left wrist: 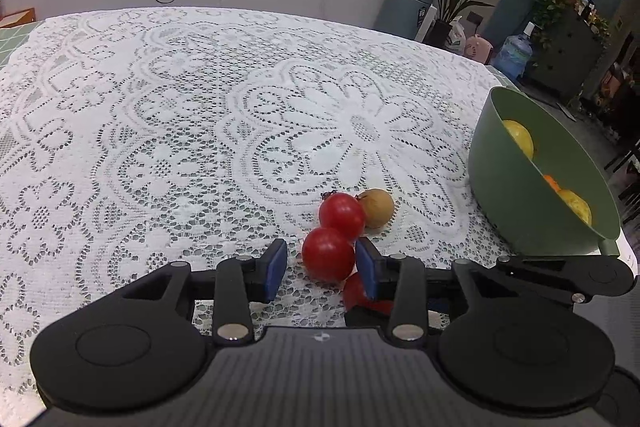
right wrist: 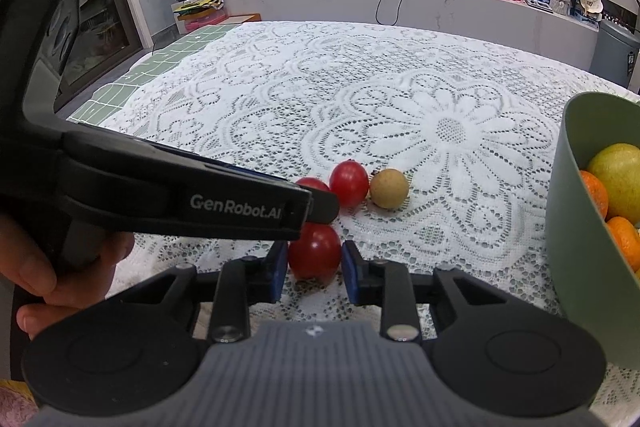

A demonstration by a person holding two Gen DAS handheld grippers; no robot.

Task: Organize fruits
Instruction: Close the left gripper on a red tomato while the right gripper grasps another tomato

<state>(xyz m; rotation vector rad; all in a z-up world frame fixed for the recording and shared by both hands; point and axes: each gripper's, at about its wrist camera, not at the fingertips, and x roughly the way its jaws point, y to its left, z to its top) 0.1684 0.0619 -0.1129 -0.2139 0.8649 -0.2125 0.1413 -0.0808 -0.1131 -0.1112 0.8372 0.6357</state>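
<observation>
Three red cherry tomatoes and a tan longan (left wrist: pixel 376 207) lie together on the lace cloth. My left gripper (left wrist: pixel 322 269) is open, its jaws either side of the middle tomato (left wrist: pixel 328 254), the right pad close against it. The far tomato (left wrist: pixel 342 214) lies just beyond. The near tomato (left wrist: pixel 356 293) is partly hidden behind the right finger. In the right wrist view my right gripper (right wrist: pixel 315 269) has its pads touching both sides of the near tomato (right wrist: pixel 314 253). The left gripper's finger (right wrist: pixel 240 203) crosses above it. The longan (right wrist: pixel 389 188) lies further off.
A green bowl (left wrist: pixel 516 187) holding yellow and orange fruit stands at the right, near the table edge; it also shows in the right wrist view (right wrist: pixel 576 227). The white lace cloth (left wrist: pixel 180 115) covers the table. A hand (right wrist: pixel 44 267) holds the left gripper.
</observation>
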